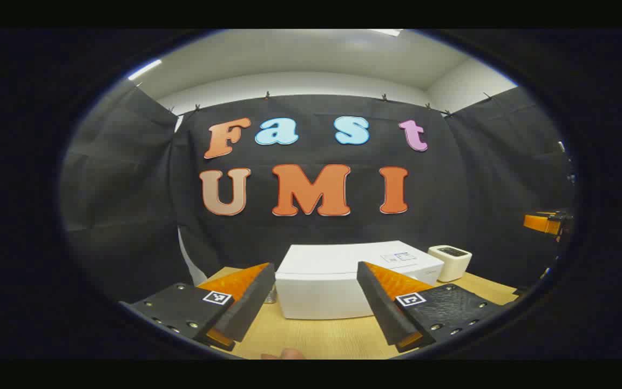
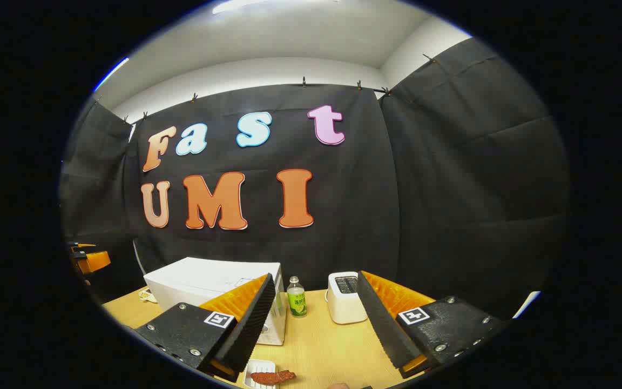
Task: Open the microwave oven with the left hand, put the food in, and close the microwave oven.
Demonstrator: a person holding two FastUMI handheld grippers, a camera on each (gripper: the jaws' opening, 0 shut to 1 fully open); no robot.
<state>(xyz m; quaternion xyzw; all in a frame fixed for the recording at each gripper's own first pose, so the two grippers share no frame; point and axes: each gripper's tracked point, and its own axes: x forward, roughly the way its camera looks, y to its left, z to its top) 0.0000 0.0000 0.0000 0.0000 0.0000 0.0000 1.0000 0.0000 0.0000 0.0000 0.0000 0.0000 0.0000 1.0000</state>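
Behind the closed microwave [image 2: 211,286], a green-labelled bottle [image 2: 296,297]; print illegible

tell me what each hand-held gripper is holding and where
Nothing is held. The left hand-held gripper and right hand-held gripper are both open, with only air between their fingers.

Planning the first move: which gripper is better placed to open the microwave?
Left. The left gripper is open and faces the closed microwave squarely between its fingers. The right gripper has the microwave off to one side, with the food just below it.
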